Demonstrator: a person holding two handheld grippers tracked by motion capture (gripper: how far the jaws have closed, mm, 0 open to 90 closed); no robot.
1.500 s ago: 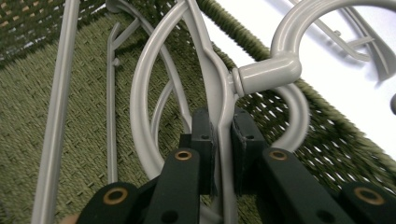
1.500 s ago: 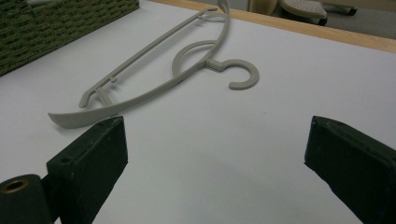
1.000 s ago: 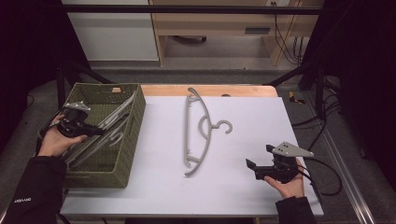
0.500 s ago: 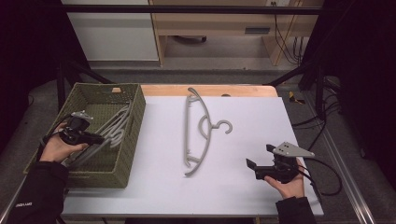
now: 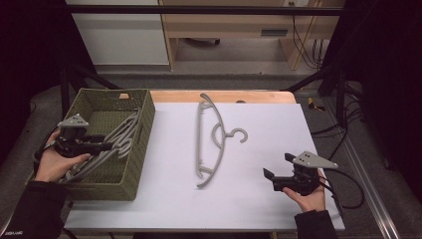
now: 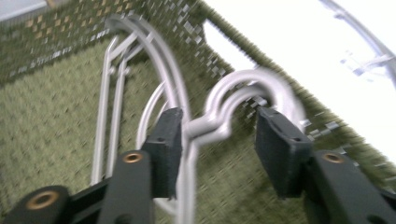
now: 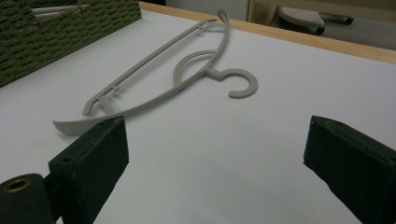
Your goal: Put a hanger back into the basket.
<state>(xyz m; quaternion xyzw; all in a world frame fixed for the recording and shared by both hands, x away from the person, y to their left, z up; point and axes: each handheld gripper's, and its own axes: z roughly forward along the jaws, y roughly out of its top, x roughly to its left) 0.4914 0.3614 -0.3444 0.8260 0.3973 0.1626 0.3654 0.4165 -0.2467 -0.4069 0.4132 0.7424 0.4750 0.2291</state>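
Grey hangers (image 5: 117, 142) in my woven basket (image 5: 142, 149) — left gripper (image 5: 102, 147) just opening, hooks between jaws; right gripper (image 5: 276, 168) released, empty.

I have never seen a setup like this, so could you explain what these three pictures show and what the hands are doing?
A person holds a two-jaw gripper in each hand. The high view looks down on a white table. Each gripper view looks along that gripper's own black jaws. The left gripper is inside a green woven basket of grey hangers; its jaws have just been opening, and a hanger's hook lies between them, loose. The right gripper rests open, holding nothing, facing a single hanger on the table.
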